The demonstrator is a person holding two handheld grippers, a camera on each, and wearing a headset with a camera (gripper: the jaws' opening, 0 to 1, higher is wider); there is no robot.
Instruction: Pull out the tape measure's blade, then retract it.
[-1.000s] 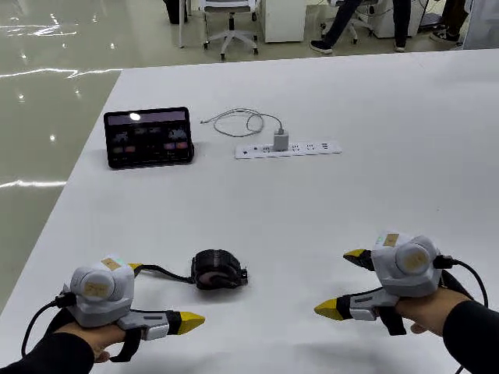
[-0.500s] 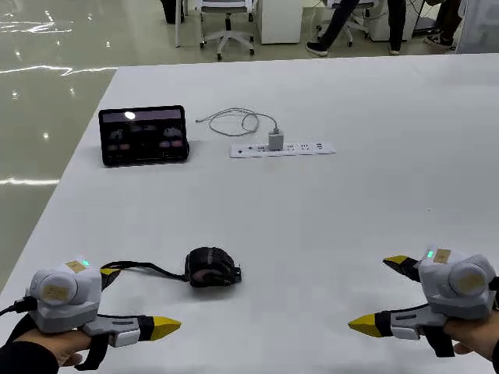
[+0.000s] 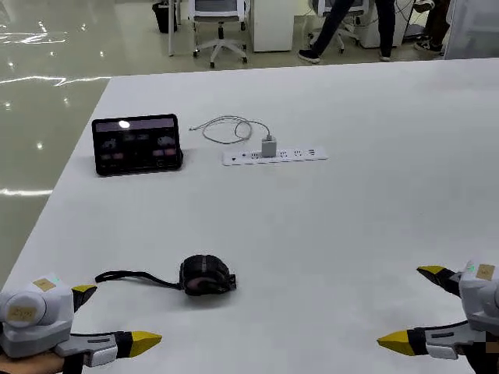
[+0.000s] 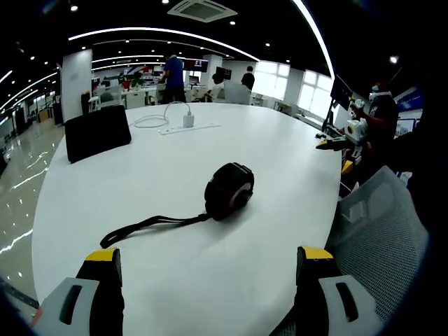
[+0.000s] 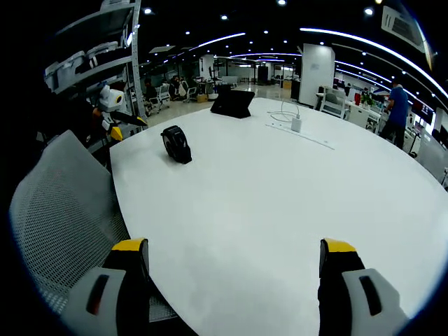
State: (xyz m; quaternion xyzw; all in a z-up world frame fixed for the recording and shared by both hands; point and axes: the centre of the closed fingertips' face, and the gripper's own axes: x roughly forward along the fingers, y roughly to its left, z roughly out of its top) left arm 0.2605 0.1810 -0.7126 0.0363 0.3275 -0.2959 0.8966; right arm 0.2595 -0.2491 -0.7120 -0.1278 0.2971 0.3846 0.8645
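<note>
Head view: a smooth white table (image 3: pixel 351 195) runs wide and bare across the middle and right, and its left edge slants down toward the near corner beside a glossy floor. The tape measure (image 3: pixel 207 275), a rounded black case, lies near the front left, with its thin black strap (image 3: pixel 125 276) trailing flat to the left. The left gripper (image 3: pixel 115 315) sits low at the near left corner, its yellow-tipped jaws spread wide and holding nothing, just short of the strap. The right gripper (image 3: pixel 412 306) is well apart at the lower right, jaws equally wide and empty. Far back stand a dark flat tablet (image 3: pixel 136 145), a long white power strip (image 3: pixel 273 156) and a looped pale cable (image 3: pixel 226 128)

Left gripper view: the tape measure (image 4: pixel 229 190) rests ahead between the parted jaws, apart from both, with its strap (image 4: pixel 150 225) curving toward the left jaw. Open tabletop surrounds it. A grey mesh chair (image 4: pixel 378 224) back sits past the table's curved edge

Right gripper view: the jaws gape over bare white table near its edge; the tape measure (image 5: pixel 176 143) lies far off to the left, with the mesh chair (image 5: pixel 63 210) below the edge
</note>
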